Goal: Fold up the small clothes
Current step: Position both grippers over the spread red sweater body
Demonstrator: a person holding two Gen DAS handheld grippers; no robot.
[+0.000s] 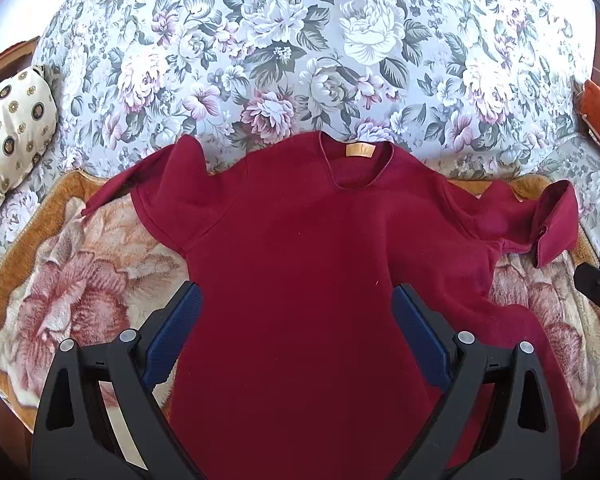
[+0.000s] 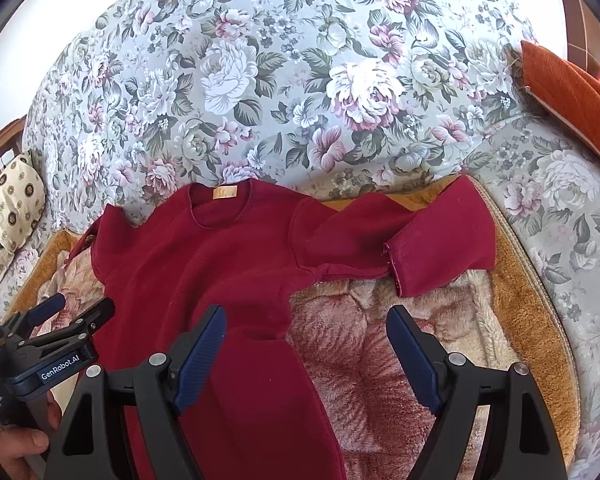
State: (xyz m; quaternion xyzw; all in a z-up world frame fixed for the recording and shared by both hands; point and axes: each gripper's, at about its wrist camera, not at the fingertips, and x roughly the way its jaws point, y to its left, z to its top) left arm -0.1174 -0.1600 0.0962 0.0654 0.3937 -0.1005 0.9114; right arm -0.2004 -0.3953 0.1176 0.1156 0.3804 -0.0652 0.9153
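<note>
A small dark red sweater [image 1: 300, 240] lies spread flat on a fleece blanket, neck with a tan label [image 1: 361, 149] pointing away. Its left sleeve [image 1: 148, 184] is bunched up, its right sleeve [image 1: 540, 220] is folded back on itself. My left gripper [image 1: 296, 300] is open and empty, hovering over the sweater's body. My right gripper [image 2: 306, 320] is open and empty, over the sweater's right side edge [image 2: 260, 320] below the right sleeve [image 2: 420, 236]. The left gripper also shows at the left edge of the right wrist view [image 2: 74, 306].
The fleece blanket [image 2: 420, 360] with a rose print and tan border lies on a floral sofa [image 1: 300, 60]. A cream patterned cushion [image 1: 12, 128] sits at the left, an orange cushion [image 2: 572, 88] at the right.
</note>
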